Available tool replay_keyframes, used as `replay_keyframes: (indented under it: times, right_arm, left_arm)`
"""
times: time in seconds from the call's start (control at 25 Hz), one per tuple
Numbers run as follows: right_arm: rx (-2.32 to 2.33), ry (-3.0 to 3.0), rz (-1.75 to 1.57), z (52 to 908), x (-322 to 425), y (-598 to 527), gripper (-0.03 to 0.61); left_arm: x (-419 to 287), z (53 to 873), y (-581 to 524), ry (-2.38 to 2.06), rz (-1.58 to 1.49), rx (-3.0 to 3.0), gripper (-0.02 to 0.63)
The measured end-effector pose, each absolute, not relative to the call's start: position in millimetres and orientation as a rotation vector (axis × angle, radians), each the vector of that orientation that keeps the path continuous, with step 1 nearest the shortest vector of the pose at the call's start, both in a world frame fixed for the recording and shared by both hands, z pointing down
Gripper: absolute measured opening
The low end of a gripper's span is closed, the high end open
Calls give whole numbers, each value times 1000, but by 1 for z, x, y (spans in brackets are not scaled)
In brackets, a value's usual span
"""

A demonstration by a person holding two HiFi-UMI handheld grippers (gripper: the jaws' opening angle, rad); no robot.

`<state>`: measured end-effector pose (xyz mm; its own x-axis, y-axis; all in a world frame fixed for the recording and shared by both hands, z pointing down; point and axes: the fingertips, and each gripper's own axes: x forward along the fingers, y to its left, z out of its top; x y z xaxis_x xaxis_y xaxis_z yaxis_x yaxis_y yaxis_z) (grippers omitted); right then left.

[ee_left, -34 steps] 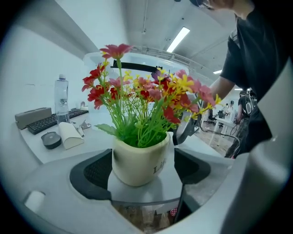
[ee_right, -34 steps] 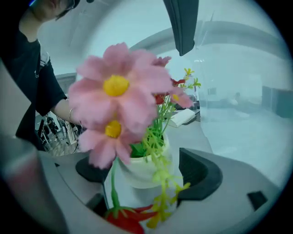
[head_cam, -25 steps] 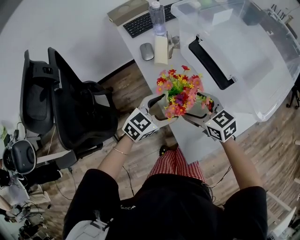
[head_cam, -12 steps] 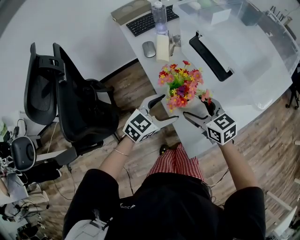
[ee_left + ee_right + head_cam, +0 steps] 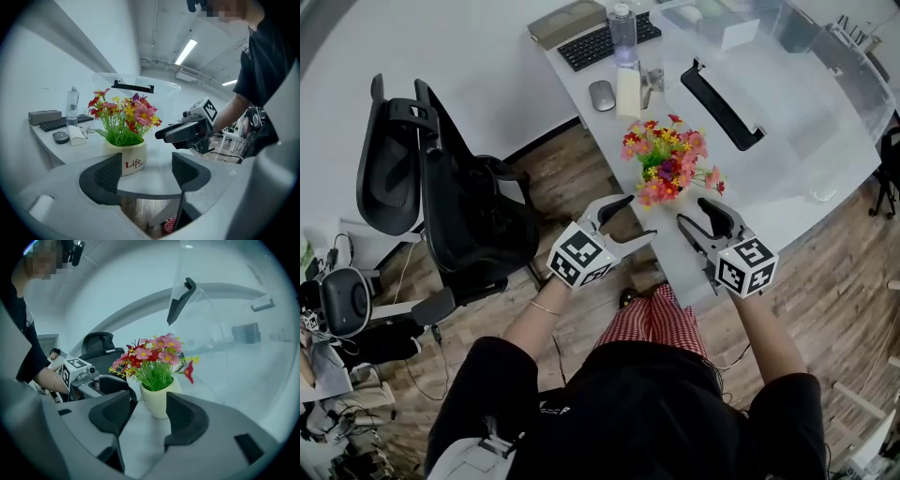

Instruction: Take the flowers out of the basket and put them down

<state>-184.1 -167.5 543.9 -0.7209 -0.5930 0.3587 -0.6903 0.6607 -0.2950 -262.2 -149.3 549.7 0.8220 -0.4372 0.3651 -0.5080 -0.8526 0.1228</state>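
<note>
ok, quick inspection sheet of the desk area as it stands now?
surface: white table, nothing spilled that I can see.
job's things: flower pot upright near the table's front edge, flowers in it; clear bin behind, apart from it.
clutter: keyboard, mouse, bottle at the far end.
claws: left claw and right claw either side of the pot, off it, both closing on nothing.
cables: thin cable on the floor.
surroundings: office chair at left, wood floor.
</note>
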Motion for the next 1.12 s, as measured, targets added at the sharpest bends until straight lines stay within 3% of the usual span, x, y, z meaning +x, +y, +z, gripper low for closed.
replay_keyframes:
  times: [0.24,0.44,0.76,1.12]
  right_arm:
    - [1137,-2660,659,534,-183,-153,167]
    - [1169,-2685,688,528,-186,-143,156]
    - [1225,-2710,595,509,-200,-139,103]
    - [1242,-2735,520,486,-213,-131,49]
  left_arm:
    - [-276,544,-142,-806,429,2781,181]
    - [-280,539,-137,-855,451,2803,173]
    - [-279,521,-130,-898,430,2857,40]
    - [-276,493,-124,-901,422,2939,8]
